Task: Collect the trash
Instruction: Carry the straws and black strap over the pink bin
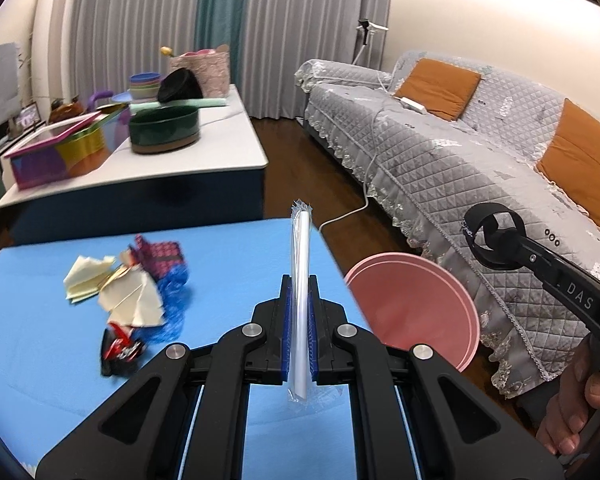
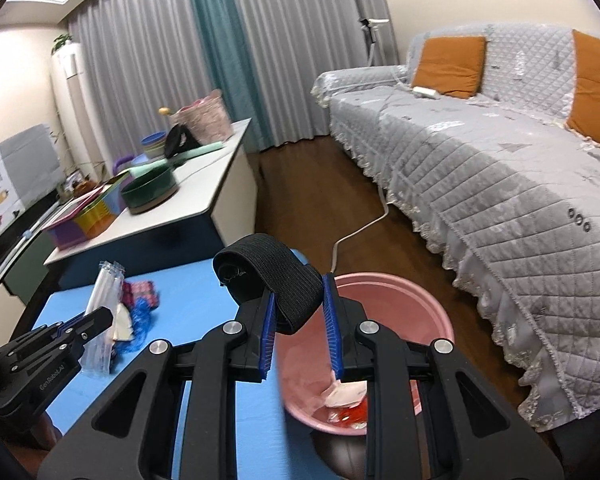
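- Nearest the left wrist camera: left gripper, black hinged arms with ribbed blue pads, jaws nearly closed and clamped on a wrapped straw. White tube sealed in a clear crinkled plastic sleeve with a serrated end, standing upright between the pads and projecting above them.
- Nearest the right wrist camera: right gripper, same black build, blue pads partly closed on a black elastic strap. Woven band, matte, folded into a loop that bulges above and to the left of the jaws.
- Beneath both grippers: blue mat, smooth, flat, with a rounded far corner.
- On the mat, left of the left gripper: trash pile. Creased cream paper scraps, a magenta-and-dark patterned wrapper, crumpled blue plastic film, and a glossy red-and-black wrapper lying closest.
- Just past the mat's right edge, on the floor: pink basin, round, smooth plastic, rimmed. Inside lie white and red wrapper scraps.
- Right edge of the left view: a hand around the right gripper's black handle.
- Farther left: white-topped table carrying a dark green round tin, stacked pastel bowls and a multicoloured box.
- Farther right: sofa under a grey quilted cover with lace trim, bearing orange cushions.
- Rear: grey pleated curtains with one teal panel.
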`<act>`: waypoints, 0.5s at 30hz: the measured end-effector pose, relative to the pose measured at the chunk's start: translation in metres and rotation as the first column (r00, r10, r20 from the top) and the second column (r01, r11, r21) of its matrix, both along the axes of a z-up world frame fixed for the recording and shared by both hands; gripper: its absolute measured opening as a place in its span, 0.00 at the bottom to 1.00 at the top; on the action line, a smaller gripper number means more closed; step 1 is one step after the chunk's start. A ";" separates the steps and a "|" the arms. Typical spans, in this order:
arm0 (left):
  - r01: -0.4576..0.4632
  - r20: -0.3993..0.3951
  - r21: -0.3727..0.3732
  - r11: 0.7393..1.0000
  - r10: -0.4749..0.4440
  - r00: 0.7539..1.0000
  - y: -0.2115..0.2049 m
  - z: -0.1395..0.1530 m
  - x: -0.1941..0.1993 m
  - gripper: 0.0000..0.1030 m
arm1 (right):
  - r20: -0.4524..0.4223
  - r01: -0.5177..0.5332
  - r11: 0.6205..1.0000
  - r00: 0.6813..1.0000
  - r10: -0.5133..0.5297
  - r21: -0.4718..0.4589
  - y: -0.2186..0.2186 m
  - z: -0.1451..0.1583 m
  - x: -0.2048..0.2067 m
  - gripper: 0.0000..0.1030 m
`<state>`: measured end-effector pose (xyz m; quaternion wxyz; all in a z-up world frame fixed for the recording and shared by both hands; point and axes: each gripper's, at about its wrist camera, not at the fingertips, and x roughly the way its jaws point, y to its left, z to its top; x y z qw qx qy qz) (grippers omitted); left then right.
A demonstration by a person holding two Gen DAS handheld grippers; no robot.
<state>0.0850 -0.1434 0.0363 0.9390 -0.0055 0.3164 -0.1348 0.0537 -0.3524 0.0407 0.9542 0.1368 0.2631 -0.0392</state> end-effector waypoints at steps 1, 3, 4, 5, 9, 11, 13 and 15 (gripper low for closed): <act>0.009 0.002 0.000 1.000 -0.009 1.000 -0.005 0.001 0.002 0.06 | 0.002 0.008 1.000 1.000 -0.008 0.003 -0.005 0.000 -0.001 0.22; 0.026 0.005 0.002 1.000 -0.026 1.000 -0.015 0.003 0.006 0.06 | 0.002 0.031 0.999 1.000 -0.031 0.011 -0.016 0.001 0.000 0.22; 0.033 0.004 0.003 0.999 -0.033 0.999 -0.019 0.003 0.008 0.06 | 0.000 0.041 0.999 0.999 -0.041 0.016 -0.020 0.001 0.000 0.22; 0.040 0.004 0.003 0.999 -0.040 0.999 -0.023 0.003 0.010 0.06 | -0.003 0.052 0.998 0.999 -0.052 0.022 -0.026 0.001 0.001 0.22; 0.070 0.003 0.007 0.998 -0.070 0.998 -0.043 0.003 0.016 0.06 | -0.007 0.087 0.996 0.996 -0.087 0.031 -0.042 0.001 0.004 0.22; 0.086 0.001 0.007 0.996 -0.086 0.996 -0.051 0.003 0.020 0.06 | -0.010 0.102 0.994 0.995 -0.101 0.041 -0.048 0.000 0.005 0.22; 0.101 0.000 0.009 0.995 -0.101 0.995 -0.060 0.002 0.023 0.06 | -0.012 0.109 0.993 0.994 -0.108 0.049 -0.053 -0.001 0.006 0.22; 0.113 -0.002 0.011 0.993 -0.113 0.994 -0.067 0.001 0.026 0.06 | -0.015 0.115 0.992 0.993 -0.115 0.051 -0.056 -0.002 0.008 0.22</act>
